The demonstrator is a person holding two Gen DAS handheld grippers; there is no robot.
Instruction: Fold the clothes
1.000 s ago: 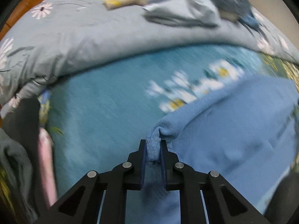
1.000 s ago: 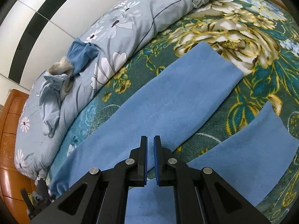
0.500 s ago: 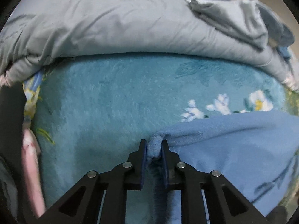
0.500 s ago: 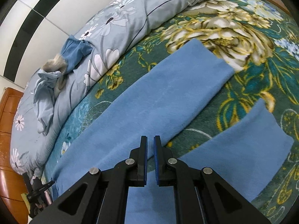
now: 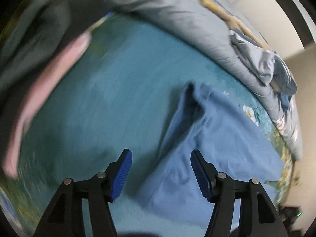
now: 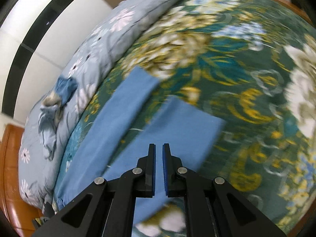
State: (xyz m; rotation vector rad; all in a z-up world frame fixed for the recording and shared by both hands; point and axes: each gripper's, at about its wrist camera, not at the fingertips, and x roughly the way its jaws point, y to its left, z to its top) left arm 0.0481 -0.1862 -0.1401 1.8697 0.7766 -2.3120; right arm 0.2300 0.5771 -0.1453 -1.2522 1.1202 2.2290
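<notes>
On the bed (image 5: 118, 102), the blue trousers (image 5: 207, 138) lie soft and limp, their bunched end just beyond the left hand-held gripper (image 5: 161, 172), whose jaws are opening, gripping nothing. The right hand-held gripper (image 6: 159, 168) is closed and empty over them. Light fleece probably sags; pinch hems or waistband.

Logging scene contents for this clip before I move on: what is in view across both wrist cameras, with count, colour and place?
Fleece trousers: one, plain blue, spread flat on the blanket, legs apart.
Plush floral blanket: one, teal-green with yellow and white flowers, covering the bed.
Flower-print quilt: one, grey-blue, bunched along the far side.
Crumpled clothes: a small heap, blue, grey and tan, atop the quilt.
Left claw: black, blue pads, opening above the trousers, nothing pinched.
Right claw: black, shut, empty.
</notes>
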